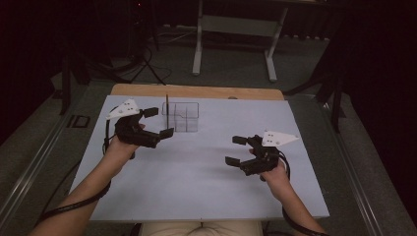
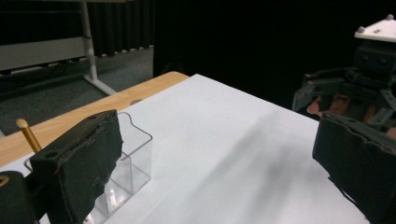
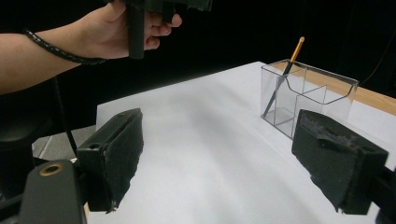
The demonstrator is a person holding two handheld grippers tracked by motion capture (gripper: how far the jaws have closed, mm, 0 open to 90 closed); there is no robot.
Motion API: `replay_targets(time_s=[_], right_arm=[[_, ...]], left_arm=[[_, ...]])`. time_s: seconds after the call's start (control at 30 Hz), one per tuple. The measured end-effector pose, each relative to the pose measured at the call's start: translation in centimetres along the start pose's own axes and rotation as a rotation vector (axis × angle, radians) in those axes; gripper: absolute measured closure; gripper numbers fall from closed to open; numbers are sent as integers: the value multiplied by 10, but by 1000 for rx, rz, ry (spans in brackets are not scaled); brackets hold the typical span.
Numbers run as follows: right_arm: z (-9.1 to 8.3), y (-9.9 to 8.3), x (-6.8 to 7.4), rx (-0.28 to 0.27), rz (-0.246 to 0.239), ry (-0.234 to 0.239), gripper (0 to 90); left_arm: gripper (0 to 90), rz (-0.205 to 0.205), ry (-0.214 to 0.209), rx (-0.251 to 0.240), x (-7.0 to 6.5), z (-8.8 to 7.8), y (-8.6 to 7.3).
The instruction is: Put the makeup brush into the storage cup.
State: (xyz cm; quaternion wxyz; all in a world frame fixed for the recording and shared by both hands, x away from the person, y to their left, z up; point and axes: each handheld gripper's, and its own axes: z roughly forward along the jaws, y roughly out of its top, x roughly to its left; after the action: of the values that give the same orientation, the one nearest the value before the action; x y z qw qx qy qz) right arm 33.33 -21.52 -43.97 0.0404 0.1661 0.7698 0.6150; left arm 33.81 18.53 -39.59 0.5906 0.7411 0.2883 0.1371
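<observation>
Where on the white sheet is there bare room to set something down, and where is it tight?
Bare sheet stretches between the left gripper and the right gripper, forward to the near edge of the white sheet, and right of the clear organizer. It is tight at the far left, where the left gripper sits close beside the organizer holding the pencil.

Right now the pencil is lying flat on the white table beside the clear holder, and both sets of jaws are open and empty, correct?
Not quite. The pencil stands leaning inside the clear holder, as the right gripper view shows. The rest holds: the left gripper and right gripper are open and empty over the white table.
</observation>
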Motion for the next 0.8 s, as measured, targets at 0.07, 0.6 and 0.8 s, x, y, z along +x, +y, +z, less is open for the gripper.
replay_targets(time_s=[0.07, 0.6, 0.8], right_arm=[[0, 0, 0, 3, -1, -3, 164], [1, -1, 1, 9, -6, -6, 164], [1, -1, 1, 8, -5, -6, 164]], left_arm=[[24, -8, -12, -13, -2, 0, -4], [24, 13, -70, 13, -31, 2, -30], [24, 21, -64, 23, -36, 2, -44]])
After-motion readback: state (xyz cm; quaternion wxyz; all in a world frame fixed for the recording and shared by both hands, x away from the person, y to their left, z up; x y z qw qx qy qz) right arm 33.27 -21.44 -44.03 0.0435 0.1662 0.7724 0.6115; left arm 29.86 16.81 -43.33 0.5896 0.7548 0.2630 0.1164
